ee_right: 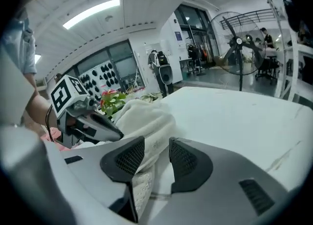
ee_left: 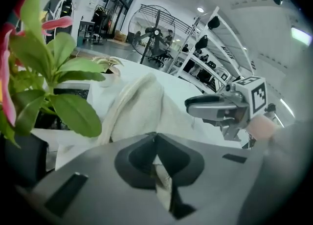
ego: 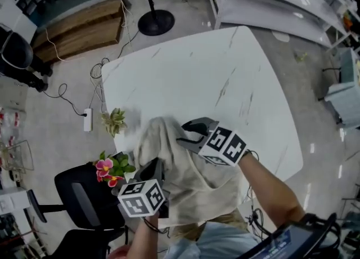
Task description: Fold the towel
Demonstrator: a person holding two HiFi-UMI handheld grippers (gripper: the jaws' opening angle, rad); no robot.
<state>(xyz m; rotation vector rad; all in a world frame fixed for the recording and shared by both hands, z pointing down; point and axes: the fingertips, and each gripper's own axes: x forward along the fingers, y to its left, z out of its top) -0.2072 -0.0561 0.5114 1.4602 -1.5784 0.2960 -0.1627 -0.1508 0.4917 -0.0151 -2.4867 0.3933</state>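
Towel: a cream towel (ego: 188, 176) lies bunched in a heap at the near edge of the white table (ego: 225, 72). Part is on the top and part is draped over the edge toward the person.
Left gripper: the left gripper (ego: 154, 166) is clenched on a pinch of cloth at the heap's near-left side, and a sliver of towel shows between its closed jaws.
Right gripper: the right gripper (ego: 185, 134) has its jaws apart around a raised fold at the top of the heap. The cloth leans on one pad with a gap at the other, so nothing is gripped there.
Neighbours: a pot of pink flowers (ego: 109, 168) sits just beside the towel's left. A smaller pale plant (ego: 114, 120) is a little farther along that edge, and a black chair (ego: 84, 196) is below.
Stage: early, by my reckoning, since nothing is flat or squared yet.
Risk, slipping: with only one real hold and so much cloth overhanging, a pull could drag the whole towel off the edge.
Risk, bad pinch: if the right jaws close on the thick hump, they may catch several layers and spread a twisted sheet.
Risk, flowers: a sweep to the left could snag the leaves or tip the pot.
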